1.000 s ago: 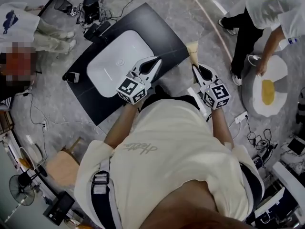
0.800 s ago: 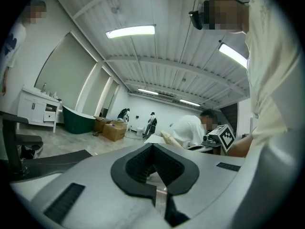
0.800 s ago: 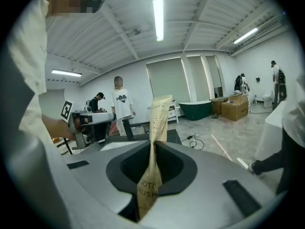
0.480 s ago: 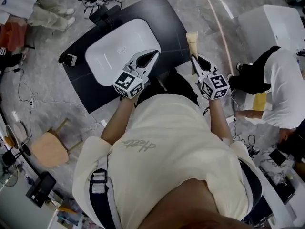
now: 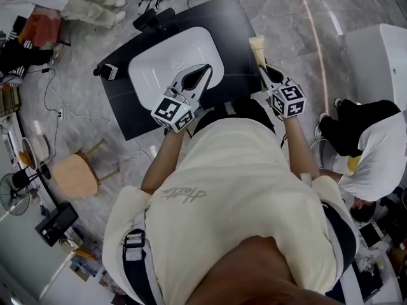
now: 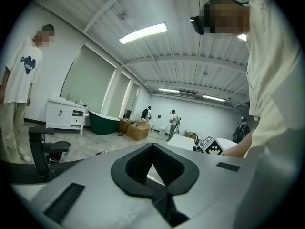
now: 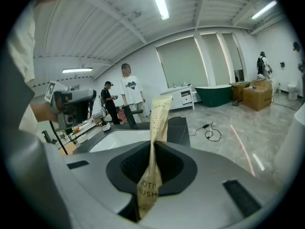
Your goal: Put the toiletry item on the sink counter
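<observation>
A black sink counter point(image 5: 236, 25) with a white basin point(image 5: 164, 59) set into it is seen from above, standing on a grey marbled floor point(image 5: 89, 129). The left gripper point(image 5: 203, 75) is held over the near rim of the basin; in the left gripper view its jaws are seen brought together with only a small diamond-shaped gap between the black pads, and nothing is held between them. A black faucet point(image 6: 42, 149) is seen low at the left of that view. The right gripper point(image 5: 264, 69) is closed on a tan paper toothbrush packet point(image 5: 257, 47), which is pinched near its lower end and stands nearly upright out of the jaws, with part of the print "TOOTH BRUSH" readable at the bottom in the right gripper view. The packet is carried in the air at the counter's right edge and is not laid on the counter; whether its free end is over the black surface or just beside it cannot be told. In the right gripper view the basin and counter are seen behind and to the left of the packet. A round wooden stool point(image 5: 71, 175) stands on the floor well to the left, and a person in a white shirt point(image 5: 375, 161) is bent over at the right.
</observation>
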A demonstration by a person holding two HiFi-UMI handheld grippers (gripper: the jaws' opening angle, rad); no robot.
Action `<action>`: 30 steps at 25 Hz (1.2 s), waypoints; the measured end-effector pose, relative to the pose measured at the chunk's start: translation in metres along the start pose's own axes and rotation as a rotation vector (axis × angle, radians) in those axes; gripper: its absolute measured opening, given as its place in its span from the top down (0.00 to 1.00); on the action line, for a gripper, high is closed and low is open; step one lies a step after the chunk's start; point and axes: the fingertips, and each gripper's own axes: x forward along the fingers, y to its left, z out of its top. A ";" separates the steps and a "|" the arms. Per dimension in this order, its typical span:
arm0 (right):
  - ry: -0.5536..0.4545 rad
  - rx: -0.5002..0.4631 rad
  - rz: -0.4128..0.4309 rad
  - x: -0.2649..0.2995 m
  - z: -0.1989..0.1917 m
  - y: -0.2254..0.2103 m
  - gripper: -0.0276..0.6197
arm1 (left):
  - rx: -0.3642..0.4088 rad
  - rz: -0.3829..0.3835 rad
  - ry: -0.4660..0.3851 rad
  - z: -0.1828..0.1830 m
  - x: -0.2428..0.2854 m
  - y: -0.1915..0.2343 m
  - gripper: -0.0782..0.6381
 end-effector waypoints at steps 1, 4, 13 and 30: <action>0.018 -0.004 0.009 0.006 -0.003 -0.008 0.91 | 0.008 0.012 0.002 0.003 0.005 0.000 0.89; 0.082 -0.003 0.048 0.022 -0.009 -0.028 0.91 | 0.023 0.056 -0.011 0.019 0.020 0.002 0.89; 0.258 0.048 0.135 0.081 -0.048 -0.064 0.91 | -0.035 0.195 -0.006 0.001 0.031 0.016 0.89; 0.431 0.058 0.066 0.135 -0.064 -0.077 0.91 | -0.096 0.271 -0.023 -0.003 0.033 0.057 0.89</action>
